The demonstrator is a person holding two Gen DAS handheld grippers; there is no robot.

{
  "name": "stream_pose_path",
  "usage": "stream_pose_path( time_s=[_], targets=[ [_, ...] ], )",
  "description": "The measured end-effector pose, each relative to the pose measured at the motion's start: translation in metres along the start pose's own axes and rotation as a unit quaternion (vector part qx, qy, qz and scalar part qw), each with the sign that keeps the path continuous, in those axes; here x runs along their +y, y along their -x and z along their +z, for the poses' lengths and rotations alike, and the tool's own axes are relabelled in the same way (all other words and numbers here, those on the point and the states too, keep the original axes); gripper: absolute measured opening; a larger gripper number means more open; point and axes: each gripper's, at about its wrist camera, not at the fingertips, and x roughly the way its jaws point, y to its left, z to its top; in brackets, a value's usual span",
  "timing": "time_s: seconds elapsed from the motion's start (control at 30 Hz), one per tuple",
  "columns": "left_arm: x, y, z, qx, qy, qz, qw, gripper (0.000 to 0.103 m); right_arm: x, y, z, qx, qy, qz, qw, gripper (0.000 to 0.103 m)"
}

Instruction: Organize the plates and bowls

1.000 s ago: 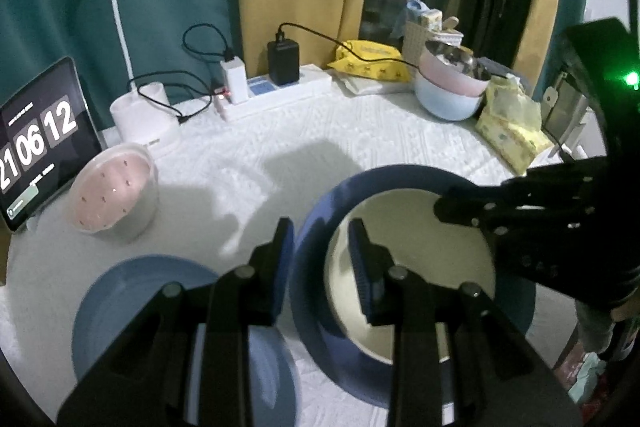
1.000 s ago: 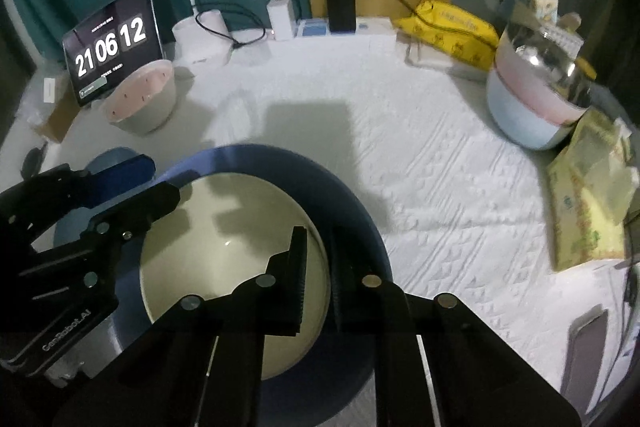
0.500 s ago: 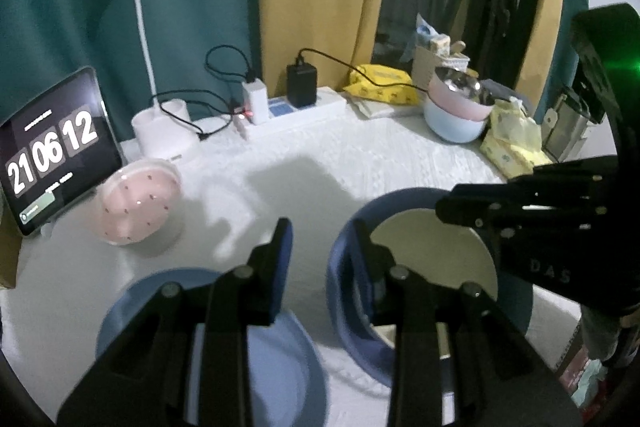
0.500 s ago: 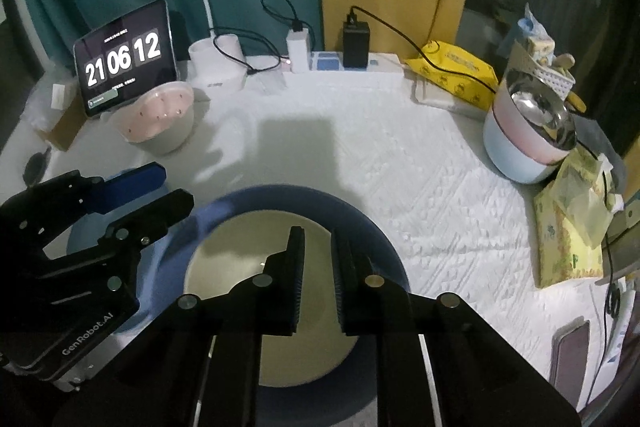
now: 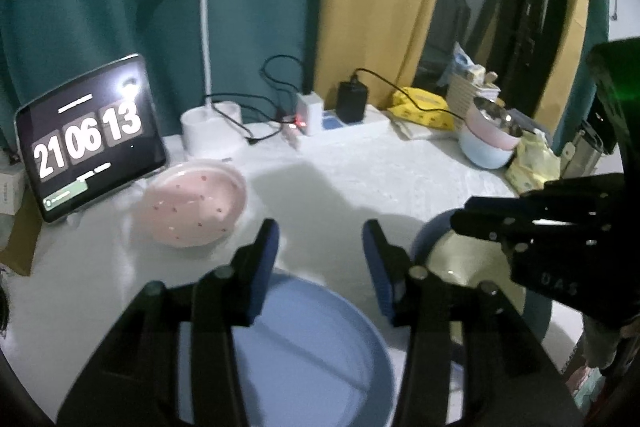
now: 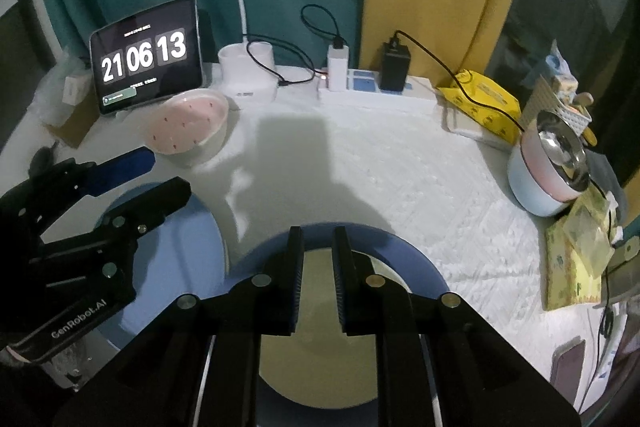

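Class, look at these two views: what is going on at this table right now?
A person is sorting dishes with two handheld grippers. The left gripper, its jaws opening with nothing between them, hangs above the light blue plate. The right gripper, nearly shut and holding nothing, is above the dark blue plate with the cream centre. A pink speckled bowl and a stack of bowls sit apart on the white tablecloth.

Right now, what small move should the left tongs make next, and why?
Probably lower the left tongs onto the far rim of the light blue plate: the jaws are opening, empty, just above it, and it lies beside the dark blue plate, unstacked.
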Motion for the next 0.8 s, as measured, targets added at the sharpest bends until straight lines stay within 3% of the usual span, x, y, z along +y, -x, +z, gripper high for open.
stream_pose_path(
  time_s=[0.8],
  targets=[
    [0.097, 0.002, 0.0, -0.001, 0.044, 0.035, 0.9984, 0.045, 0.061, -0.043, 0.049, 0.014, 0.02, 0.012, 1.0, 0.015]
  ],
)
